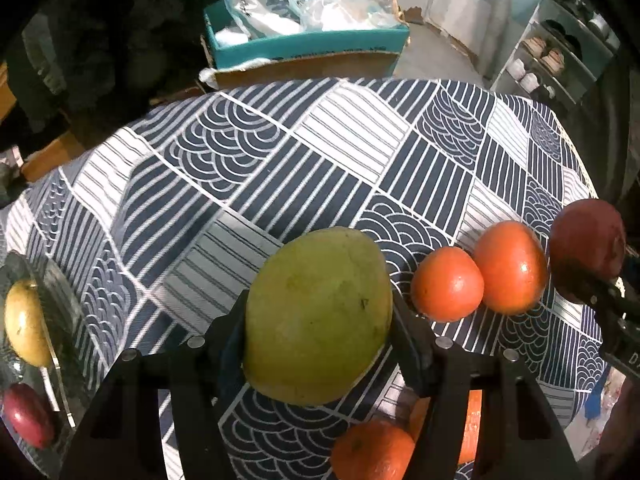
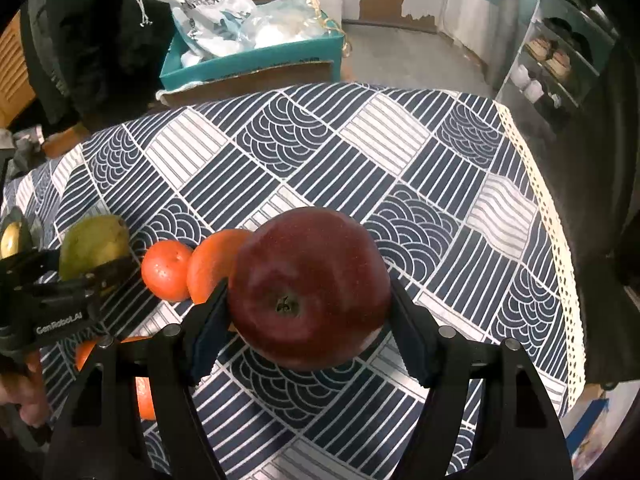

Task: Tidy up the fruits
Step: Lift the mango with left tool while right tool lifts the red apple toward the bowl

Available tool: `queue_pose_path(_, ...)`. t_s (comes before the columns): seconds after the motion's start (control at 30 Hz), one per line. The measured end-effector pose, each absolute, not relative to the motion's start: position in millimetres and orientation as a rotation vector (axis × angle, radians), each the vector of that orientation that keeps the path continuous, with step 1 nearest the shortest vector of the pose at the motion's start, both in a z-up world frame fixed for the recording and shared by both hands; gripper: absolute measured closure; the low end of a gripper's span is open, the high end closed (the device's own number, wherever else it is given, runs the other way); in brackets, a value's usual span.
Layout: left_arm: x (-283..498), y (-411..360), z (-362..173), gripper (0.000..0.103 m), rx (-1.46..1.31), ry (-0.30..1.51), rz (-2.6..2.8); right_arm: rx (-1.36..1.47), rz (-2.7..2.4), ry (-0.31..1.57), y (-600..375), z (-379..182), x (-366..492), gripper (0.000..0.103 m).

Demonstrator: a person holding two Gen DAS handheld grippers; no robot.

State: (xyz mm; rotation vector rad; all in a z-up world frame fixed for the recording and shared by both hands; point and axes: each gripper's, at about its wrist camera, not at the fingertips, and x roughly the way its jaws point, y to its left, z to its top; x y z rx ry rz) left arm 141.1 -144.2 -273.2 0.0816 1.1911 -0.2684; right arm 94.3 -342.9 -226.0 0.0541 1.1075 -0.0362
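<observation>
Patterned tablecloth (image 1: pixel 340 152): left tool (image 1: pixel 318 320) grips mango (image 1: pixel 318 316); right tool (image 2: pixel 308 300) grips apple (image 2: pixel 308 284).

A patterned navy-and-white tablecloth (image 2: pixel 400 184) covers the table – behind it a teal box (image 1: pixel 308 46) with plastic bags (image 1: pixel 260 4), a shelf (image 1: pixel 552 60) at right.

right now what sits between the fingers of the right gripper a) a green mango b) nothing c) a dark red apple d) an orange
c, the right gripper has its fingers pressed on either side of a dark red apple, stem end facing the camera.
</observation>
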Motion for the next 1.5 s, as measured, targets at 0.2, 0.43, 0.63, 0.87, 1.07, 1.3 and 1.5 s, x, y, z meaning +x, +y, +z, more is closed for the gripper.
queue_pose_path(0.2,135.8,-136.5,-252.5,0.038,0.065,1.149,-0.258,0.033,-0.036,1.071,-338.6,-214.5,94.1,0.029)
queue_pose_path(0.43,123.7,-130.9,-225.9,0.038,0.058,1.097,-0.252,0.015,-0.032,1.021,-330.8,-196.7,93.0,0.029)
queue_pose_path(0.63,115.5,-125.0,-202.1,0.038,0.042,1.053,-0.247,-0.007,-0.025,0.974,-322.1,-178.2,90.4,0.029)
queue_pose_path(0.87,105.2,-115.9,-175.3,0.038,0.028,1.000,-0.242,-0.015,-0.008,0.924,-314.4,-156.3,84.1,0.029)
queue_pose_path(1.07,93.0,-105.7,-156.7,0.038,0.009,0.969,-0.238,-0.008,0.005,0.884,-309.2,-137.7,77.8,0.029)
queue_pose_path(1.3,81.6,-94.2,-138.0,0.038,-0.001,0.932,-0.233,-0.009,0.023,0.832,-303.4,-113.2,68.7,0.029)
queue_pose_path(1.5,72.7,-85.8,-118.6,0.038,-0.018,0.895,-0.237,-0.011,0.048,0.792,-295.7,-95.1,61.0,0.029)
